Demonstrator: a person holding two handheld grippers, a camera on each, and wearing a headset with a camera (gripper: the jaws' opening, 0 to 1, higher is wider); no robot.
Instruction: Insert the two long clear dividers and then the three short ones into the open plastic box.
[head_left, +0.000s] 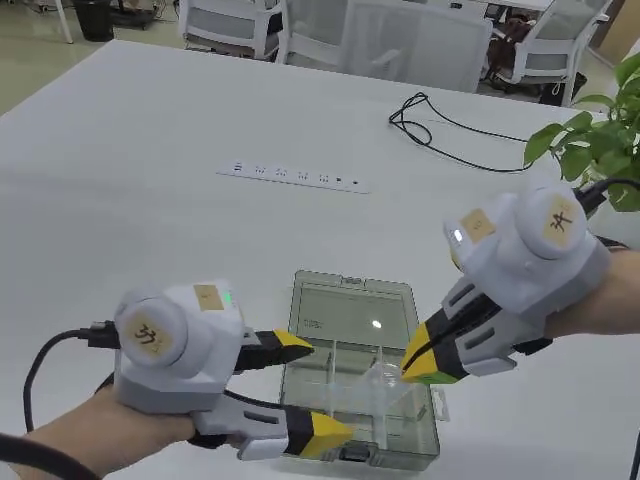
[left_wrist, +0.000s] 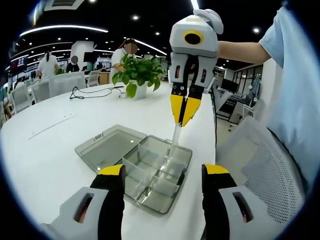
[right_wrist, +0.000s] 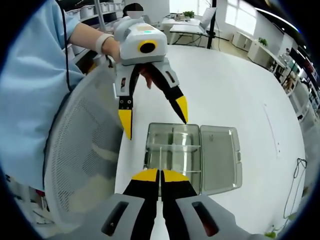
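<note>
On desk (head_left: 150, 120): open plastic box (head_left: 392, 455), lid (head_left: 350, 305) flat, several clear dividers (right_wrist: 172, 147) already slotted, count unclear. In right tool (head_left: 412, 368), pinched narrow: one more divider (left_wrist: 175, 136), bottom edge at box. Beside box: left tool (head_left: 318, 390), spread wide, empty. Likely near finish.

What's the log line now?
left gripper: open, near box | right gripper: shut on clear divider, over box | box: lid open, some dividers in
</note>
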